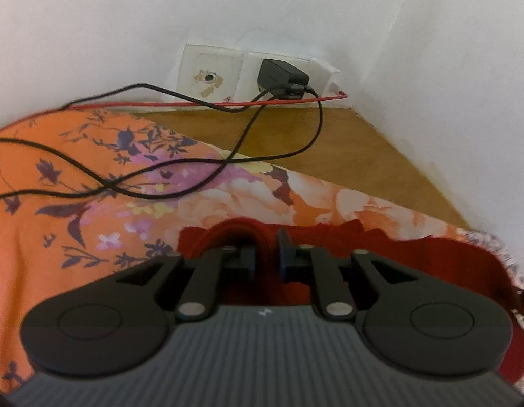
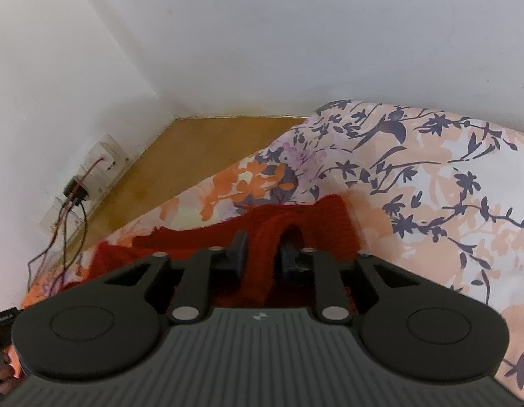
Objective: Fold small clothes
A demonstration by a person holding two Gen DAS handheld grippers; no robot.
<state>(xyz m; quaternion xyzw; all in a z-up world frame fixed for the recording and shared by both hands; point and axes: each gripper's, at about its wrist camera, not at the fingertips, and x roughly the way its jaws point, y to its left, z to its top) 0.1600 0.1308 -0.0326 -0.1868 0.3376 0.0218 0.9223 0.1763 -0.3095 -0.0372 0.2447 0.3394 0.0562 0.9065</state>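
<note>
A red knitted garment lies on an orange floral bedsheet. In the left wrist view my left gripper is shut on an edge of it, and a fold of red cloth loops over the left fingertip. Seen from the right wrist, the red garment rises in a ribbed ridge between the pads. My right gripper is shut on that ridge. The gripper bodies hide the near part of the garment in both views.
Black cables trail across the sheet from a black charger in a wall socket, beside a red wire. A bare wooden board runs between the bedding and the white corner walls. The floral sheet bulges up to the right.
</note>
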